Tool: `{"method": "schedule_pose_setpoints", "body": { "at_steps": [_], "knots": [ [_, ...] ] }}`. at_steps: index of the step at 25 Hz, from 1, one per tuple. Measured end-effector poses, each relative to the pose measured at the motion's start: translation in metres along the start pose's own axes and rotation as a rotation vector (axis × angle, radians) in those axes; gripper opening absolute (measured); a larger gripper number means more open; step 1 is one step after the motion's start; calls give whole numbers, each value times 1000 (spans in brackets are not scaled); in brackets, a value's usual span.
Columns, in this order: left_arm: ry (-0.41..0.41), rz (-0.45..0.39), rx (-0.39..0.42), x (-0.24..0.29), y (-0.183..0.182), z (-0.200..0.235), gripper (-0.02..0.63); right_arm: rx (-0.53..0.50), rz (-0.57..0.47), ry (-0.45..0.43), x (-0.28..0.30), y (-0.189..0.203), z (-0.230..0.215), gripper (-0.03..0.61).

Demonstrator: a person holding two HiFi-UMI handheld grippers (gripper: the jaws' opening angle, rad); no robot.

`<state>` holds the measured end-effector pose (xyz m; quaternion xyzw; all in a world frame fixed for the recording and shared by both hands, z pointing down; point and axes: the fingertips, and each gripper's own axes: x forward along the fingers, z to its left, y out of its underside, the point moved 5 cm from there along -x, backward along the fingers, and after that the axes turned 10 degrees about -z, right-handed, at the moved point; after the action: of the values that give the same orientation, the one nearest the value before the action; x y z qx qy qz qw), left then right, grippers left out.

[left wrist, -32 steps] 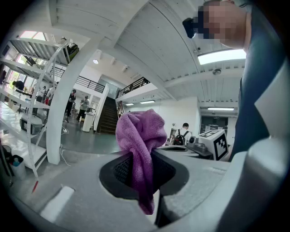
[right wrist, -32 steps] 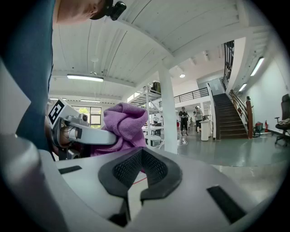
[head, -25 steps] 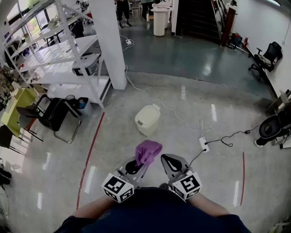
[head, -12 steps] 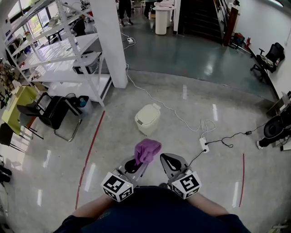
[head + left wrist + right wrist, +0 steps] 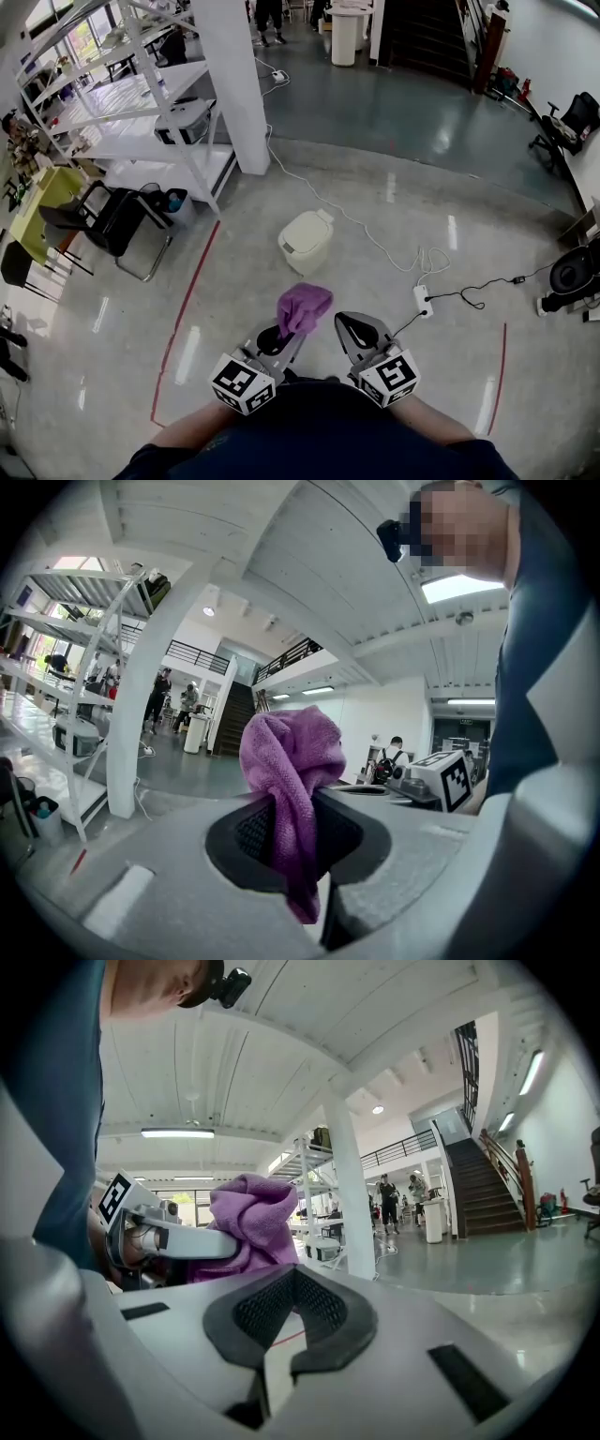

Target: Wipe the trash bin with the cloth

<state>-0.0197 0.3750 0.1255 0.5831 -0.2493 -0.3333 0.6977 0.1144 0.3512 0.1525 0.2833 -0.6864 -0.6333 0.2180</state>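
Note:
A cream trash bin [image 5: 305, 242] with a closed lid stands on the glossy floor, well ahead of both grippers. My left gripper [image 5: 279, 339] is shut on a purple cloth [image 5: 303, 307], which bunches up above the jaws. In the left gripper view the cloth [image 5: 291, 757] is pinched between the dark pads and a tail hangs below. My right gripper [image 5: 359, 333] is beside it, shut with nothing held. In the right gripper view the right gripper [image 5: 281, 1330] is bare, and the cloth [image 5: 246, 1222] shows to the left.
A white pillar [image 5: 234, 84] and white shelving rack [image 5: 131, 103] stand at the back left, with black chairs [image 5: 112, 230] near them. A white cable and a power strip [image 5: 421, 298] lie right of the bin. Red tape lines [image 5: 183, 319] mark the floor.
Both grippers keep the same pose, with the cloth still held. The head view has drifted slightly, so the room has shifted a little in the frame.

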Motion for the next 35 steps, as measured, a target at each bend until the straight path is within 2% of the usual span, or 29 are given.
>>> {"method": "schedule_pose_setpoints", "body": {
  "at_steps": [7, 18, 24, 29, 35],
  "knots": [
    [-8, -10, 6, 30, 0, 43, 54, -2, 22, 8, 38, 11, -32, 9],
    [80, -7, -5, 102, -18, 196, 54, -39, 39, 114, 179, 14, -98, 11],
    [144, 13, -13, 131, -31, 265, 54, -57, 38, 177, 244, 8, -122, 11],
    [162, 41, -29, 155, -21, 299, 54, -66, 22, 216, 277, 12, -151, 11],
    [108, 63, -37, 185, -9, 309, 54, -61, 38, 166, 284, 13, -184, 11]
  ]
}}
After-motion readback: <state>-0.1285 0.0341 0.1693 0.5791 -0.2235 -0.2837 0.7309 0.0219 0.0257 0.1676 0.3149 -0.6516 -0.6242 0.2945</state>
